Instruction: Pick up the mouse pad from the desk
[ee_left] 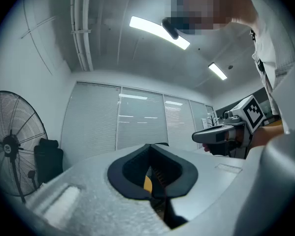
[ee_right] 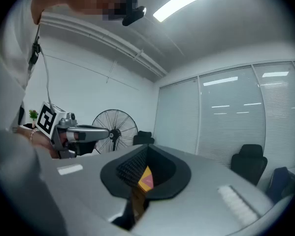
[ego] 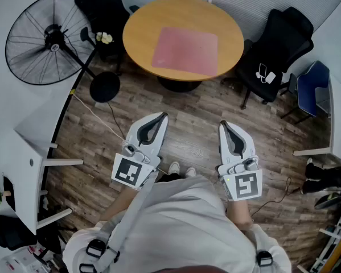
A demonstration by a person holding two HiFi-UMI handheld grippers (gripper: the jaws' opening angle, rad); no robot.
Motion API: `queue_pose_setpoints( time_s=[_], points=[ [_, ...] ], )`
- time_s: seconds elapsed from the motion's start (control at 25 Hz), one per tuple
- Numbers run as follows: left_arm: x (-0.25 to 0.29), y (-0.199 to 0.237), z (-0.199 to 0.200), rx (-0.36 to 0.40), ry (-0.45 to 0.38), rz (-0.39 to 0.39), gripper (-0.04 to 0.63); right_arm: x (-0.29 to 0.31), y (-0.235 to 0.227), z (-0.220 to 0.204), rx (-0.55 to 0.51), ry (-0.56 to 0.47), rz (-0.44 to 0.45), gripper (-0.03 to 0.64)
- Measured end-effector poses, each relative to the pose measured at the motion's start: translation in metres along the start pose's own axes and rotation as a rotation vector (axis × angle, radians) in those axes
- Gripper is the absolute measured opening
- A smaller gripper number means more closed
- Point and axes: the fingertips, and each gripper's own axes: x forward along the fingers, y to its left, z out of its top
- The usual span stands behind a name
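Head view: pink mouse pad lies flat on the round wooden table, well apart from left gripper and right gripper, both over the plank floor; left gripper view: jaws closed together, empty; right gripper view: jaws likewise together, empty

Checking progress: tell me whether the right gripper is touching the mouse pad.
Apart. The head view shows the right gripper over floor, well short of the mouse pad on the round table.
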Motion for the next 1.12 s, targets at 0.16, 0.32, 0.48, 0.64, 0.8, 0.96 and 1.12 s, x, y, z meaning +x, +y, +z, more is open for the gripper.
queue_pose_setpoints(
  time_s=[0.16,0.32,0.48,0.64,0.8,0.96,1.12],
  points=[
    [-0.008,0.01,-0.001,-0.005,0.007,0.001,0.005,0.005,0.004,0.003,0.031,-0.016,-0.023,0.005],
    [-0.017,0.022,-0.004,-0.013,0.012,0.011,0.005,0.006,0.008,-0.003,-0.004,-0.014,-0.03,0.005],
    [-0.023,0.029,-0.004,-0.01,0.015,0.017,0.005,0.011,0.014,-0.004,-0.001,-0.006,-0.027,0.005],
    [-0.022,0.034,-0.005,-0.001,0.018,0.021,0.005,0.016,0.014,-0.01,0.009,0.007,-0.026,0.005],
    [-0.018,0.039,-0.002,0.009,0.015,0.021,0.005,0.024,0.012,-0.009,0.007,-0.003,-0.025,0.005],
    [-0.006,0.043,-0.01,0.011,0.023,0.021,0.005,0.032,0.001,-0.018,0.009,0.005,-0.03,0.005],
    [0.014,0.049,-0.015,0.009,0.036,0.024,0.005,0.043,-0.016,-0.02,0.022,-0.014,-0.028,0.005]
  ],
)
